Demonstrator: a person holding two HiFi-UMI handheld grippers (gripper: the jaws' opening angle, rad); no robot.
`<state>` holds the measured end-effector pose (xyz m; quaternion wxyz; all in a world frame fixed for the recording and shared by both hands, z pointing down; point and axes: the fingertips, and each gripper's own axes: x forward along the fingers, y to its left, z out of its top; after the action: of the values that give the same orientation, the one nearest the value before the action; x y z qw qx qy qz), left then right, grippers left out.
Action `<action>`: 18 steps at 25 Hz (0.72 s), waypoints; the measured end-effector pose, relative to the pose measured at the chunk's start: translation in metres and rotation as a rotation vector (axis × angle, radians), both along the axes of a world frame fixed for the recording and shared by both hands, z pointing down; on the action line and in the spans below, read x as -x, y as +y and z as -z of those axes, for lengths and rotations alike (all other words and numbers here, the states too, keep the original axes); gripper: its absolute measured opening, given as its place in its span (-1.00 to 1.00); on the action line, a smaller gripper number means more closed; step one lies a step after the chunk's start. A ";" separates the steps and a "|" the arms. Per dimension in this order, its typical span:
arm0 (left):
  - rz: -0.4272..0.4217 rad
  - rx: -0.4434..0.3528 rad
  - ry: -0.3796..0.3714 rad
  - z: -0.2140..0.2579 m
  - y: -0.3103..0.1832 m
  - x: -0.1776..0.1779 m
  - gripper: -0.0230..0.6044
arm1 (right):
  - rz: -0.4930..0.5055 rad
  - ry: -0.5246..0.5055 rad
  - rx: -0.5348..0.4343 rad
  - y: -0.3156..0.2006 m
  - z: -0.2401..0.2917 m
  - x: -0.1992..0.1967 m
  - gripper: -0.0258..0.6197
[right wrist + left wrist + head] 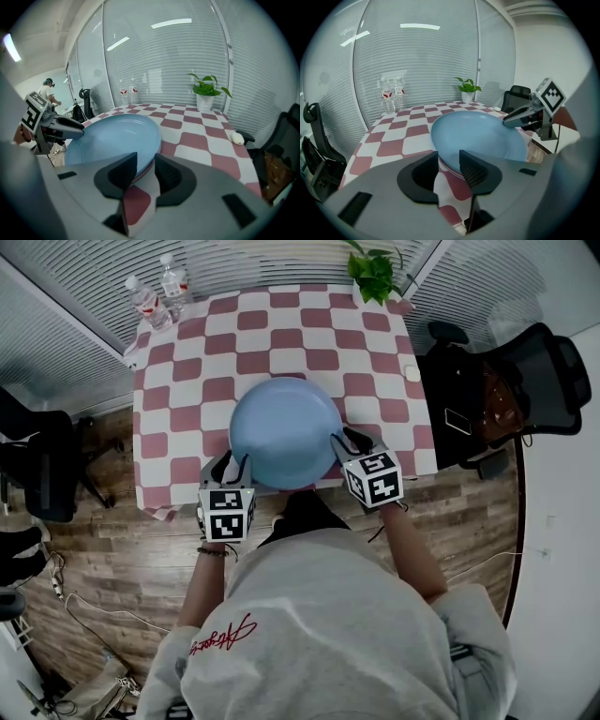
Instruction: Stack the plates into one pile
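A light blue plate lies near the front edge of the red-and-white checked table. It rests on a second plate, of which only a pink-striped rim peeks out underneath. My left gripper is at the plate's near-left rim. In the left gripper view that rim runs between the jaws, which stand apart from it. My right gripper is at the near-right rim. Its jaws also straddle the stacked rims with a small gap.
Two water bottles stand at the far left corner and a potted plant at the far right. A small white object lies by the right edge. Black office chairs flank the table on a wooden floor.
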<state>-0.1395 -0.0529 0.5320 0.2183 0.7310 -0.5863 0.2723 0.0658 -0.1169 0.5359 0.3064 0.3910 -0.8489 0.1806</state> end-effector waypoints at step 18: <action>0.072 -0.232 0.071 0.064 -0.007 0.011 -0.54 | -0.047 -0.142 -0.181 -0.008 0.059 0.006 -0.73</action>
<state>-0.1501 -0.0600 0.4680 0.1623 0.7390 -0.6317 0.1687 0.0596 -0.1252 0.4771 0.2046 0.4231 -0.8719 0.1378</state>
